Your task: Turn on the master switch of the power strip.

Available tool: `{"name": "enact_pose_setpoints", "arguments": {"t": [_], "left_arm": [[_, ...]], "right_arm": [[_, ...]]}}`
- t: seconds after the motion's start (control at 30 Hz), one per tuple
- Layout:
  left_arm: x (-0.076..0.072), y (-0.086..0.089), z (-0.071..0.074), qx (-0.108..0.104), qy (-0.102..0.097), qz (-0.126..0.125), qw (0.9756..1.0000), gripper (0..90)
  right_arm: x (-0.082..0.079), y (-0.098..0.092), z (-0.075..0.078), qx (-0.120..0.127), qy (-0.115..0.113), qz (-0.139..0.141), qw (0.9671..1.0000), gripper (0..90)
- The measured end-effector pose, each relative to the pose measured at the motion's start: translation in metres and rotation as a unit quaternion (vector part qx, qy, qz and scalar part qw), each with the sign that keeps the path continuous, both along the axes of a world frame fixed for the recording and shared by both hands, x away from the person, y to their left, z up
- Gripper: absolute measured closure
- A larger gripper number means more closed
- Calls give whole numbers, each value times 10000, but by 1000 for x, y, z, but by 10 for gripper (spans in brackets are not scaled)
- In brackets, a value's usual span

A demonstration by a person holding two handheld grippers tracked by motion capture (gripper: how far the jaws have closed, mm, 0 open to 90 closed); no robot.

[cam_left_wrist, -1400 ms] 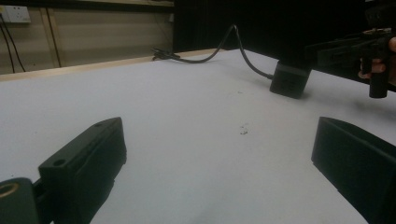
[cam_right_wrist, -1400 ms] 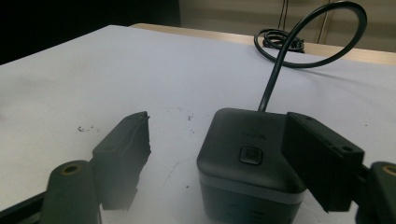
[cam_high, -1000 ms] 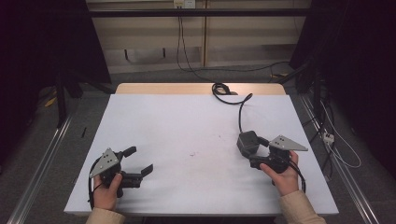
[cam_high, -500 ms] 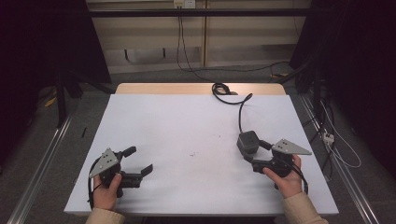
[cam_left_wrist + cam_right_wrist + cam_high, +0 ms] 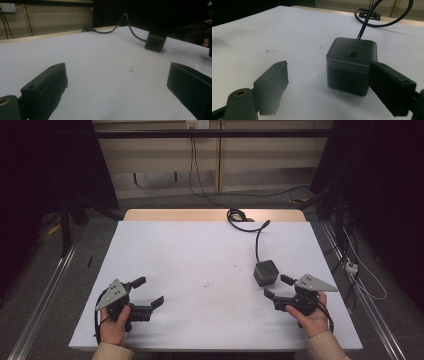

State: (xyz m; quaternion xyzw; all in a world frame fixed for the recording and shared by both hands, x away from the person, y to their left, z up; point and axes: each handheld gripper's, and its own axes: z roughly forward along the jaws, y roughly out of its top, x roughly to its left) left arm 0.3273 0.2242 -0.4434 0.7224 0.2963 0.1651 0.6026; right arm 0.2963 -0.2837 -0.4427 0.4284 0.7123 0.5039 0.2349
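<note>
A dark grey power cube with one top button sits just beyond the right tool, wide open, empty.

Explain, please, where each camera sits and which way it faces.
High view: above the person's side, looking forward and down on the white table; both hands show, holding the left gripper and right gripper.
Left gripper view: low, looking between open jaws across the table at the far cube socket.
Right gripper view: low, close behind the cube socket, jaws open.
Shared: the cube socket and its cable show in all three.
</note>
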Motion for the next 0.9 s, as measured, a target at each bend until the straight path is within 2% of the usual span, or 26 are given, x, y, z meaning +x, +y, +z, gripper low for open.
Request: {"name": "enact_pose_setpoints", "arguments": {"t": [0.9], "left_arm": [[0,0,0,-2,16,8,10000,27]], "right_arm": [[-15,-16,-4,-103,-2,-77,9999,163]]}}
